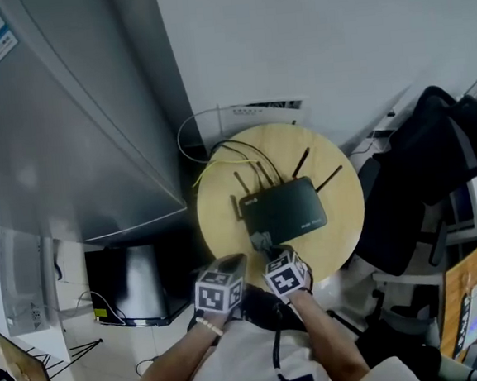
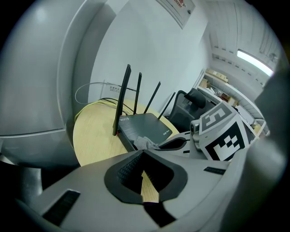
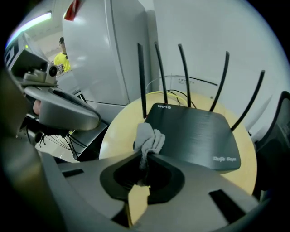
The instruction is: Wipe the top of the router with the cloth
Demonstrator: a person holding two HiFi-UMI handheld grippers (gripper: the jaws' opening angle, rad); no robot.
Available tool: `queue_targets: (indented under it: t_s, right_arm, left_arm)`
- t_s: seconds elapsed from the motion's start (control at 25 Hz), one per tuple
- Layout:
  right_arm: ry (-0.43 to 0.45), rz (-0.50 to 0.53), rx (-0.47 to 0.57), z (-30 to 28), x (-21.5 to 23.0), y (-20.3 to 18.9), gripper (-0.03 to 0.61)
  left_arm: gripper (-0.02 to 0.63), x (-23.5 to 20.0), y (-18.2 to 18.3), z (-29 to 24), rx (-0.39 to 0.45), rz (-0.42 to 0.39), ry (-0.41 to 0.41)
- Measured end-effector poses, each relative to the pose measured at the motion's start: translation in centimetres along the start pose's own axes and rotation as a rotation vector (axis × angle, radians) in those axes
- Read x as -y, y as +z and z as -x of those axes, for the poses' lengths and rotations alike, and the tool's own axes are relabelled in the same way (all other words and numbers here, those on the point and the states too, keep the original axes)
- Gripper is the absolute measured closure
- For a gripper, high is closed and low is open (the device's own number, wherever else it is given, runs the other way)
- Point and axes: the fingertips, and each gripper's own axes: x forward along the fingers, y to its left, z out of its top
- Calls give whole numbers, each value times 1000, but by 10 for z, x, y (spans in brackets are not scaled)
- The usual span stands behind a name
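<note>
Soft, rather dim indoor light: a ceiling strip lamp point(image 2: 253, 56) glares up and right of the left gripper point(image 2: 142, 154), both gripper views bend and blacken at the edges, the grippers' near bodies blur, and the cloth point(image 3: 149, 138) at the tips of the right gripper point(image 3: 145, 156) is sharp.

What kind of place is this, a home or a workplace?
Probably an office, though I cannot be sure: a router with cables stands on a small round table, with a black office chair beside it.

round wooden table point(image 1: 346, 211) | grey cabinet point(image 1: 66, 118) | black office chair point(image 1: 419, 170) | white wall point(image 1: 307, 30)
</note>
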Motion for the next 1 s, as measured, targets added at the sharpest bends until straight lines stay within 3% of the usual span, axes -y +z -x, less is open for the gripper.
queue_targets:
  t_s: [0.32, 0.68, 0.84, 1.0]
  right_arm:
    - [10, -15, 27, 4, 0, 7, 546]
    - [-171, -226, 112, 59, 144, -17, 546]
    - [-236, -230, 120, 79, 197, -21, 546]
    - [-238, -215, 98, 77, 236, -18, 545]
  left_arm:
    - [615, 1, 2, 3, -7, -20, -8]
    - [616, 33, 22, -24, -13, -86, -74]
    - [615, 49, 30, -41, -24, -107, -104]
    - [617, 58, 38, -55, -31, -122, -121]
